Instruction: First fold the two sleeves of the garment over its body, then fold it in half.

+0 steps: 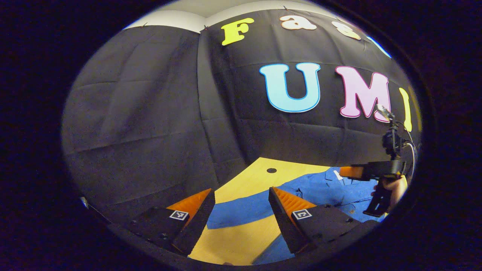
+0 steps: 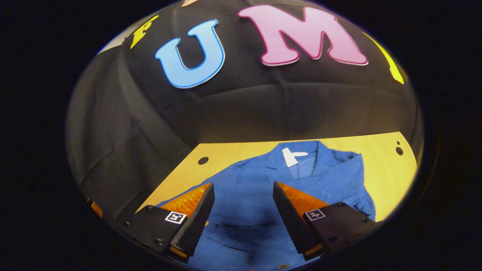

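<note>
Black cloth wall (image 2: 263, 109) hung behind a pale wooden table (image 2: 380, 165) w/ small dark holes (image 2: 203, 160) near its far edge. Blue garment (image 2: 263, 188) lay flat across the table, collar toward the wall, white tag (image 2: 293, 156) at the neck; one sleeve (image 1: 241, 210) stretched out sideways over bare wood. Left gripper (image 1: 241, 205) hung above that sleeve, fingers spread wide, nothing between them. Right gripper (image 2: 243, 203) hovered over the garment's body, fingers likewise wide apart, holding nothing. Seen from the left gripper view, a hand (image 1: 395, 188) held the right gripper off to the side.
</note>
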